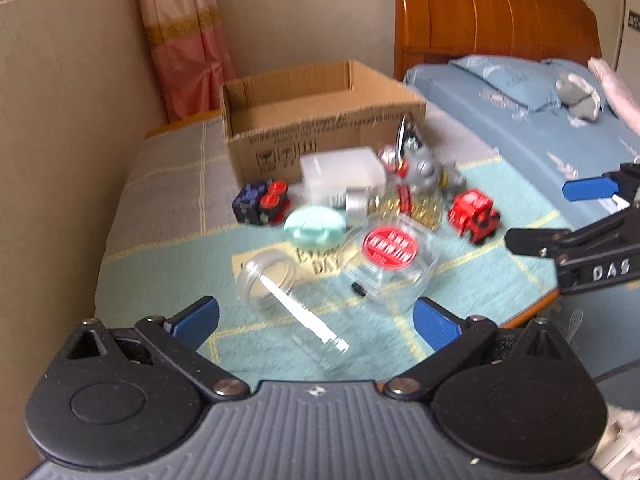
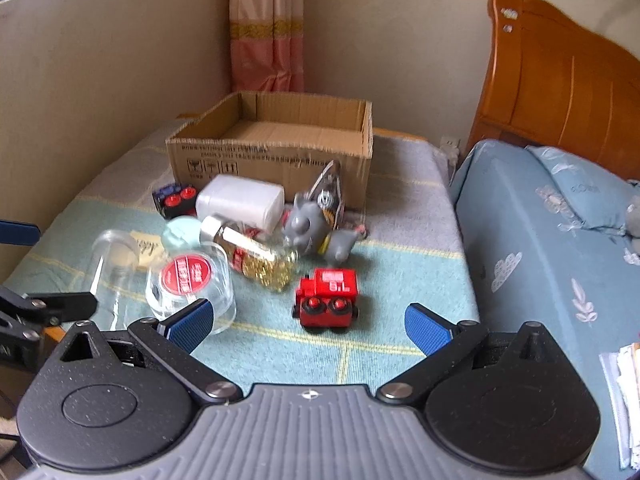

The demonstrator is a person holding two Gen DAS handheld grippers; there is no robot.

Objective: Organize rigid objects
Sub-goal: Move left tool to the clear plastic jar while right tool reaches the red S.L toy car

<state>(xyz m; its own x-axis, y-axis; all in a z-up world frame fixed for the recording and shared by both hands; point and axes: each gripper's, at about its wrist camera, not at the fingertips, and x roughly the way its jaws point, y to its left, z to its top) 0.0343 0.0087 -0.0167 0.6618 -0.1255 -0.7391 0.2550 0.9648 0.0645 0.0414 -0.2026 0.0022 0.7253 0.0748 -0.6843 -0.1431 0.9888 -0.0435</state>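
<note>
Both hand-held grippers, left and right, are held spread, empty, above the toy-strewn bench; cardboard box behind.

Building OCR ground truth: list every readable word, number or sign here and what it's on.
"DAS": right claw, on its arm.
"EVERY DAY", partly hidden: tablecloth.
Handling symbols and a blurred text line: cardboard box.
Red jar label: blurred.
Toy train markings: blurred.

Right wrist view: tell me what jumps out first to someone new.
The red toy truck stands nearest, just ahead of the open right gripper. Behind it a clutter of jars and toys, including a clear tub with a red label, lies before the open cardboard box at the back.
</note>
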